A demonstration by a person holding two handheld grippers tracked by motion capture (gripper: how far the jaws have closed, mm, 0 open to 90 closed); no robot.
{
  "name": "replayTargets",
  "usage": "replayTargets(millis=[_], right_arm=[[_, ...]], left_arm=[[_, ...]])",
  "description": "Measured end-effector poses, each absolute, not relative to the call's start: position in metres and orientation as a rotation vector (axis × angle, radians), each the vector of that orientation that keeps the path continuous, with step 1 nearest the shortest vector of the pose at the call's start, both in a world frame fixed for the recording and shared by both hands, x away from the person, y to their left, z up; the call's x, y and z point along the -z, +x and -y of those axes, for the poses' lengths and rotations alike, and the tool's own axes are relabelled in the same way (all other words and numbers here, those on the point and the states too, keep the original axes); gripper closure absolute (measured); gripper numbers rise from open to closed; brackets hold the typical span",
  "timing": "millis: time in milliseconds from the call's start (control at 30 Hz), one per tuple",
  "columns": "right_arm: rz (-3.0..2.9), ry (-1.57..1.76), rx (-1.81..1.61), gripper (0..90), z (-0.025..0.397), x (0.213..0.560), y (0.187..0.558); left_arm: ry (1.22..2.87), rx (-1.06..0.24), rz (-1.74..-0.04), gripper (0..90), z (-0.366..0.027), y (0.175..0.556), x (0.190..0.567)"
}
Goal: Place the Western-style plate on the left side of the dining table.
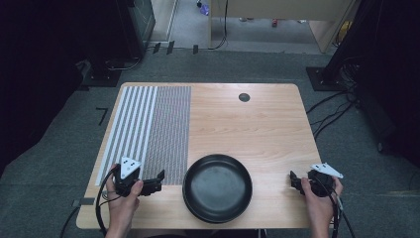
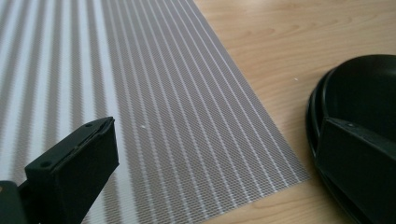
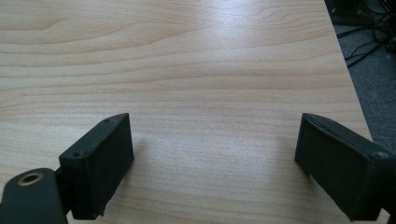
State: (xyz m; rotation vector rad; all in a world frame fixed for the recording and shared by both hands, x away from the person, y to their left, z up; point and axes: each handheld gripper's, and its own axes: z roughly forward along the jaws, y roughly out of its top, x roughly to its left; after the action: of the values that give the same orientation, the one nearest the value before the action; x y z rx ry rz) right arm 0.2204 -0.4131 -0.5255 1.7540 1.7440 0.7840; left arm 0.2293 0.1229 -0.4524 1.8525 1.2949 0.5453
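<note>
Sitting empty, the black pan (image 1: 217,187) rests beside the striped mat (image 1: 148,129)

A light wooden table with rounded corners (image 1: 257,124) carries a grey-and-white striped woven placemat (image 1: 148,129) on its left half (stripes broad at the left, fine at the right) and a round black shallow pan (image 1: 218,187) near the front edge, just beside the mat.

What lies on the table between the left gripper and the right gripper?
In the high view, the black plate sits between the left gripper and the right gripper, with bare wooden table either side of it.
</note>
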Motion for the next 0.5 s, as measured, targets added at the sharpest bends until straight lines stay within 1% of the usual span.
replayTargets(millis=[167,367,433,500], right_arm=[[-1.734,1.76,-0.78,10.5,0.412,0.526,0.221],[-1.707,1.779,-0.767,10.5,0.41,0.525,0.222],[-1.683,1.793,-0.762,13.8,0.407,0.525,0.221],[-1.678,1.792,-0.767,14.2,0.406,0.525,0.221]], left_arm=[[1.881,-0.513,-1.297,0.0,-0.112,0.23,0.461],[1.876,-0.469,-1.285,0.0,-0.108,0.229,0.462],[1.875,-0.448,-1.283,0.0,-0.107,0.229,0.463],[1.876,-0.435,-1.285,0.0,-0.105,0.229,0.464]])
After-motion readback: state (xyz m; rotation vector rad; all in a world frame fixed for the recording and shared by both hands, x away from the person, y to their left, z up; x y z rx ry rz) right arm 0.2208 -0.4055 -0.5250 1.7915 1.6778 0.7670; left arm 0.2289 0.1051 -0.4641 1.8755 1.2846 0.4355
